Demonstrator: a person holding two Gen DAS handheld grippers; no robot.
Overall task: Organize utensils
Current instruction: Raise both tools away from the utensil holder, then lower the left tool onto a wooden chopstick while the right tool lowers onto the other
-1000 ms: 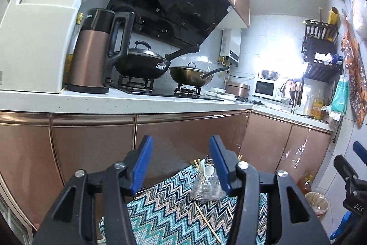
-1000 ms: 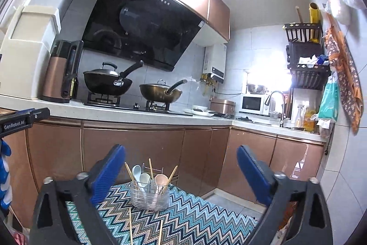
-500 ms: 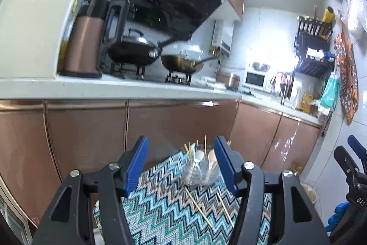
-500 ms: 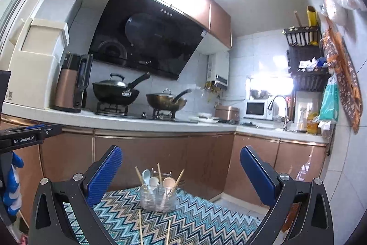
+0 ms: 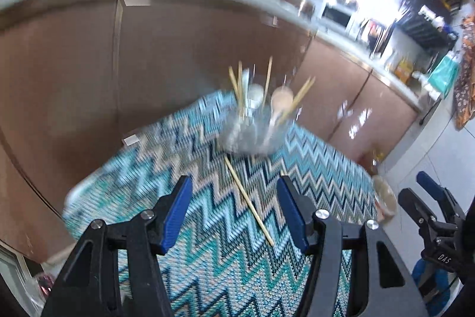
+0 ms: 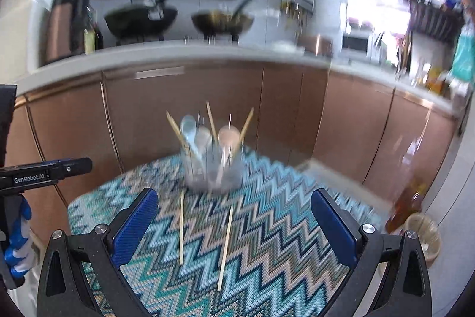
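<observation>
Two thin wooden chopsticks [image 6: 204, 237] are lying lengthwise mid-frame on the zigzag-patterned tablecloth [image 6: 282, 231], below the clear utensil holder [image 6: 212, 168]; the wide-open, empty right gripper [image 6: 234, 228] is straddling them, the left gripper [image 5: 234, 216] likewise gaping.

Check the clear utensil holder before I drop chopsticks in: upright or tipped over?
Upright. The holder stands on the zigzag mat, spoons and chopsticks rising from its top.

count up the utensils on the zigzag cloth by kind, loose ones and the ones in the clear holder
Loose chopsticks on the cloth: 2
Chopsticks standing in the holder: 4
Spoons in the holder: 3
Total: 9
</observation>
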